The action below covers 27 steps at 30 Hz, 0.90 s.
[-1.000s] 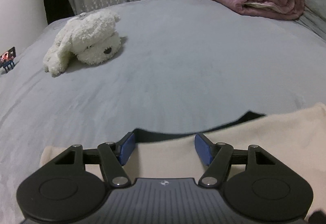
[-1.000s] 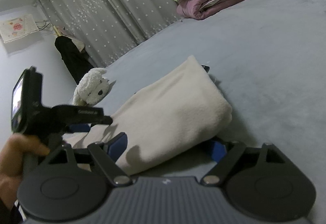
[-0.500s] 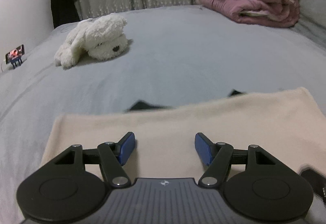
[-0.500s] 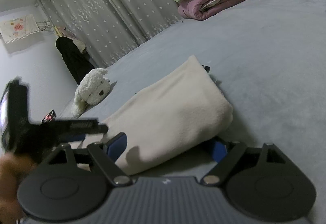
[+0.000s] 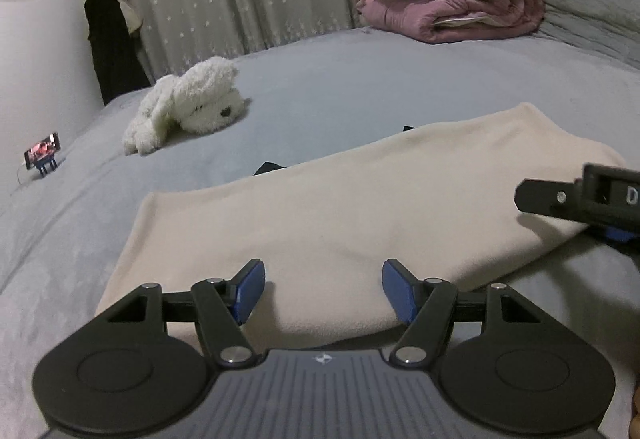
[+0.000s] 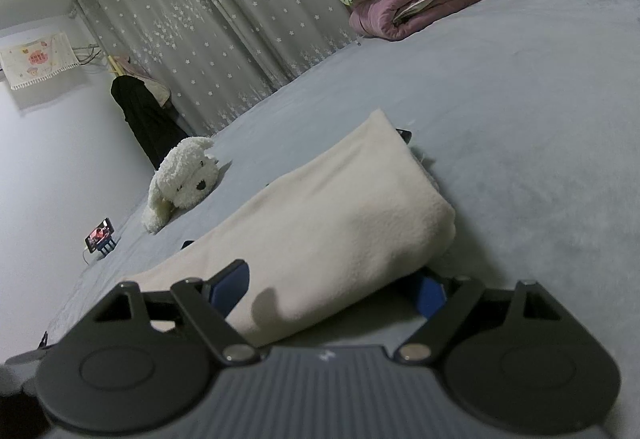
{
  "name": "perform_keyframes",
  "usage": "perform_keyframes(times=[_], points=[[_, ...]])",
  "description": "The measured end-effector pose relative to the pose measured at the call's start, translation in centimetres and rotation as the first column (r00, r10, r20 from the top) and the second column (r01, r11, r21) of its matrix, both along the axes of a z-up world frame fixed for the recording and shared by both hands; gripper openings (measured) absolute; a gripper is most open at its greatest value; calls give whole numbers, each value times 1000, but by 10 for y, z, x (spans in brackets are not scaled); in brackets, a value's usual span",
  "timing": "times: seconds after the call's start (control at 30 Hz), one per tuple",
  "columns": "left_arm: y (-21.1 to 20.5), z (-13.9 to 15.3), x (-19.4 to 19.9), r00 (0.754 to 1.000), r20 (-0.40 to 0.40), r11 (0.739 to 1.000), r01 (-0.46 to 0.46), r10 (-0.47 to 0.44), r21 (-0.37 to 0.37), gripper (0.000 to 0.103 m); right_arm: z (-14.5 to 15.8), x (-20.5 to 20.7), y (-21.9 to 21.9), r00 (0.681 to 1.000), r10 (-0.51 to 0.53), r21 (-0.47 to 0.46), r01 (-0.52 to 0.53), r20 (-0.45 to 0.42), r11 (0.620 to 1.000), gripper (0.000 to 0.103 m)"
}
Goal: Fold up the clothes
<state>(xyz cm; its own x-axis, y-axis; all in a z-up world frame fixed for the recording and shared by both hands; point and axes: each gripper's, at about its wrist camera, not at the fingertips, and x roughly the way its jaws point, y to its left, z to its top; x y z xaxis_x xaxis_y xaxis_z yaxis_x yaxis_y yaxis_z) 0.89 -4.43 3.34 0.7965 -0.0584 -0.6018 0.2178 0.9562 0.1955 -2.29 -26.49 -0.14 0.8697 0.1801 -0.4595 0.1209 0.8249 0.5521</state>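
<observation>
While both grippers' fingers [image 5: 251,289] gape, only the right [image 6: 332,285] straddles the cream garment [image 6: 340,227].

**A:** Can you read any words here?

**B:** Just one letter. At the right edge of the left wrist view, the right gripper [image 5: 592,199] pokes in, and it has a white "D" on its black side.

**A:** What about the cloth [image 6: 38,59] hanging on the wall, upper left in the right wrist view?

**B:** It has pink pictures, but they are too small to read.

**A:** And the phone [image 5: 42,150]?

**B:** Its screen glows red. No words show.
</observation>
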Motion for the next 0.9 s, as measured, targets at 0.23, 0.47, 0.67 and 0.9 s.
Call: perform_keyframes(times=[0.23,0.47,0.67,0.9], points=[[4,6,-20,996,-28,996,87,-88,-14,65,0,1,0,1000,0,1,0,1,1000,84],[29,23,-21,997,-10,991,78,-79,-113,65,1,3,-2,1000,7,2,-7,1,1000,87],[53,23,0,999,-45,985,-16,8,-171,65,3,4,-7,1000,9,34,-8,-9,999,87],[70,22,17,992,-113,974,-79,56,-213,65,3,7,-20,1000,-25,128,26,-11,991,88]])
